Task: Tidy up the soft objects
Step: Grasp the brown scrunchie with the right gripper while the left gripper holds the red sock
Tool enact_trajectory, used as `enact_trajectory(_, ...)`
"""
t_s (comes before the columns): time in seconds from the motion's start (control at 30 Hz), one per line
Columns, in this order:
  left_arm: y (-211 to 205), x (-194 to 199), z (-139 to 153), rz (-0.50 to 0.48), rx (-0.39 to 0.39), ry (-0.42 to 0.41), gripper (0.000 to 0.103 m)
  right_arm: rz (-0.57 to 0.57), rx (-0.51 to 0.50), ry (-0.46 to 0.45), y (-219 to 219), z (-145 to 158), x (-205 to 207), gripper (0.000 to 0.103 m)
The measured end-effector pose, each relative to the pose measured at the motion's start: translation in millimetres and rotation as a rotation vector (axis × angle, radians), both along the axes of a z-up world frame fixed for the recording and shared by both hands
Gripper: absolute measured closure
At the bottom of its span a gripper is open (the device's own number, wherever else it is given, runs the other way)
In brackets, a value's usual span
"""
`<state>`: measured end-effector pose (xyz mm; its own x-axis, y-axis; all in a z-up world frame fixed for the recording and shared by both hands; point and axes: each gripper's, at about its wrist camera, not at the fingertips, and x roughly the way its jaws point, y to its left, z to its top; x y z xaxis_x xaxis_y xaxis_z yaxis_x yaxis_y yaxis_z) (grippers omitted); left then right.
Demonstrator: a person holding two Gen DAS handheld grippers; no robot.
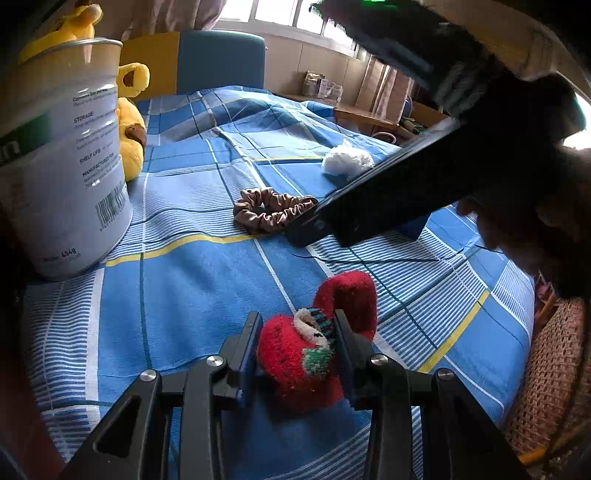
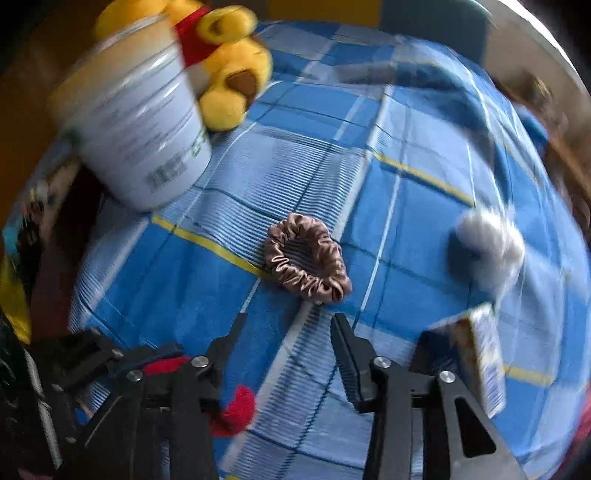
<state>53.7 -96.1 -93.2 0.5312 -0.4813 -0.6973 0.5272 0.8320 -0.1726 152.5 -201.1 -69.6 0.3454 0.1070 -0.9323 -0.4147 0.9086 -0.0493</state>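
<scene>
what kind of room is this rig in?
Likely a bedroom: the work surface looks like a bed under a blue plaid sheet, a yellow plush bear sits at its far end, a window behind.

In the left wrist view, a tin can stands on the bedspread at the left, a plush bear behind it; a scrunchie lies mid-frame, a wad of tissue to its upper right, a fuzzy sock at bottom centre
</scene>
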Motion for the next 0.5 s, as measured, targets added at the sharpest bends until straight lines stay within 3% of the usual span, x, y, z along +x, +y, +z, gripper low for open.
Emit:
enact_trajectory(0.2, 1.1, 1.4, -0.6, 0.0, -0.013, 0.011, 0.062, 0.121, -0.198, 0.007, 30.5, -15.0, 37.7, 0.049)
enact_trajectory(0.37, 2.0, 2.1, -1.1, -0.001, -0.022, 0.018, 0.062, 0.134, -0.162, 0.05, 32.5, -21.7, 58.0, 0.049)
enact_trajectory(0.5, 2.8, 3.6, -1.1, -0.001, -0.027, 0.022, 0.062, 0.195, -0.214, 0.057, 41.5, -19.3, 54.7, 0.049)
